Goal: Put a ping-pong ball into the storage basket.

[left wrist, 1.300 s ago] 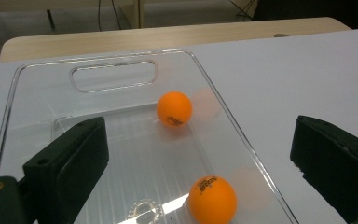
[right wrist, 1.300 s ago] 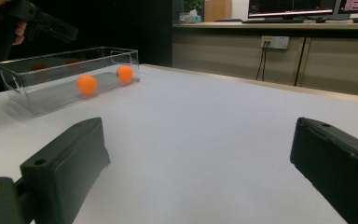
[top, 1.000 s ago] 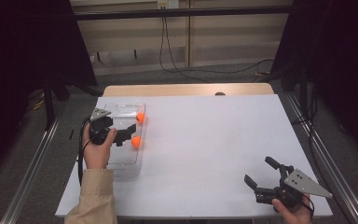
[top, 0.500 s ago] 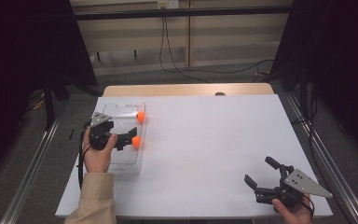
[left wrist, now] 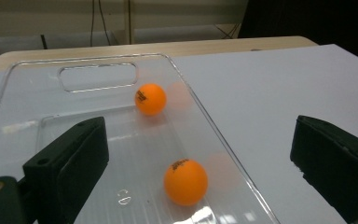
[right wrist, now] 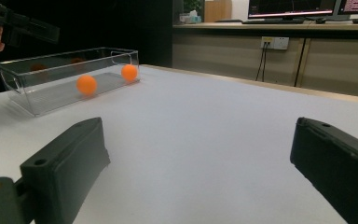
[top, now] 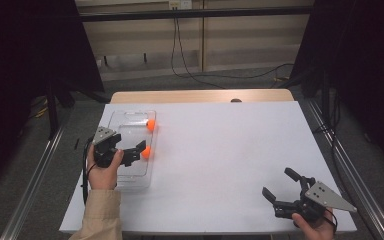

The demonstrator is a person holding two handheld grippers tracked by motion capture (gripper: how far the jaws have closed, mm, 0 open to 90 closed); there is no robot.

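While the left tool point(top: 139, 150) hangs over the clear plastic bin point(top: 125, 176) at the left side of the white surface point(top: 220, 150), its jaws stand spread wide with nothing between them. Inside the bin lie two orange balls: the nearer ball point(left wrist: 185, 181) rests close to the bin's right wall, just beyond the jaws, and the farther ball point(left wrist: 150, 99) sits toward the handle end. Well apart, at the near right corner, the right tool point(top: 279, 189) is also spread, holding nothing
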